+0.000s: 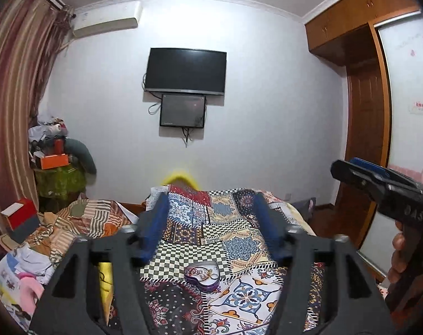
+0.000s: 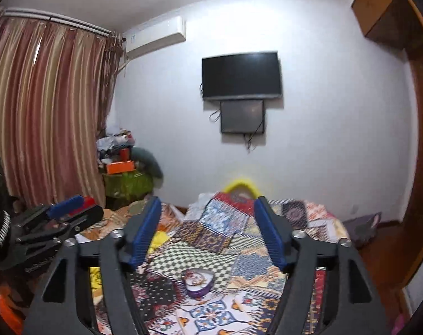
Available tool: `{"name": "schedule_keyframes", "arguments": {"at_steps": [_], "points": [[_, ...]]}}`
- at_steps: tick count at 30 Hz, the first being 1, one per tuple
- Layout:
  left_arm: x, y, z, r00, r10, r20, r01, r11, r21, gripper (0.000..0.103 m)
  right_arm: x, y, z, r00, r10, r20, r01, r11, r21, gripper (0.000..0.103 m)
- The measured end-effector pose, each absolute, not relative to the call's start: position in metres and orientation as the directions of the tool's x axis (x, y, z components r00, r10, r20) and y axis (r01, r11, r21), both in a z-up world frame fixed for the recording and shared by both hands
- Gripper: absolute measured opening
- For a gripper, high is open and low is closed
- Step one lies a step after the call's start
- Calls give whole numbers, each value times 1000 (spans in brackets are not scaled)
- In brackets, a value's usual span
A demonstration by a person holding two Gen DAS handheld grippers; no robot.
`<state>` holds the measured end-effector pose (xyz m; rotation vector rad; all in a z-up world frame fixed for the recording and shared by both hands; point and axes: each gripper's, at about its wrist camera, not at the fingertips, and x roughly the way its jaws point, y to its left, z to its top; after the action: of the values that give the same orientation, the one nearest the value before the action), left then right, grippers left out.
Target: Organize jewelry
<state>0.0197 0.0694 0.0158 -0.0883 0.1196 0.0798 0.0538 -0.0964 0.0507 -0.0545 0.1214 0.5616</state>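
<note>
Both grippers wide apart, holding nothing.
The left gripper (image 1: 210,203) and right gripper (image 2: 207,209) hang above a heart-shaped purple tin (image 1: 202,275) of shiny jewelry (image 1: 204,273), resting on the patchwork blanket (image 1: 239,240).

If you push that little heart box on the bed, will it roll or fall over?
Probably neither. The heart box looks low, with a flat bottom, so it should slide, not roll. The patchwork quilt is soft, so it may drag. It is open, so the jewelry inside may rattle or spill.
</note>
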Motion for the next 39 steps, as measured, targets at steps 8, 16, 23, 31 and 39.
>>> {"name": "schedule_keyframes", "arguments": {"at_steps": [8,16,23,31,39], "points": [[-2,58,11,982,170,-85,-172,985,-22,95,36,-92,40,873,480,-89,-484,875,-24,103],[-10,55,8,982,166,-91,-169,985,-24,96,30,-105,38,874,476,-97,-479,878,-7,103],[-15,53,5,983,159,-94,-162,986,-27,96,21,-110,37,876,473,-100,-476,880,-9,103],[-13,53,4,983,154,-101,-159,987,-38,97,19,-107,35,873,474,-112,-479,878,-13,103],[-12,55,4,983,149,-104,-155,987,-46,97,20,-108,33,870,476,-124,-481,877,-8,103]]}}
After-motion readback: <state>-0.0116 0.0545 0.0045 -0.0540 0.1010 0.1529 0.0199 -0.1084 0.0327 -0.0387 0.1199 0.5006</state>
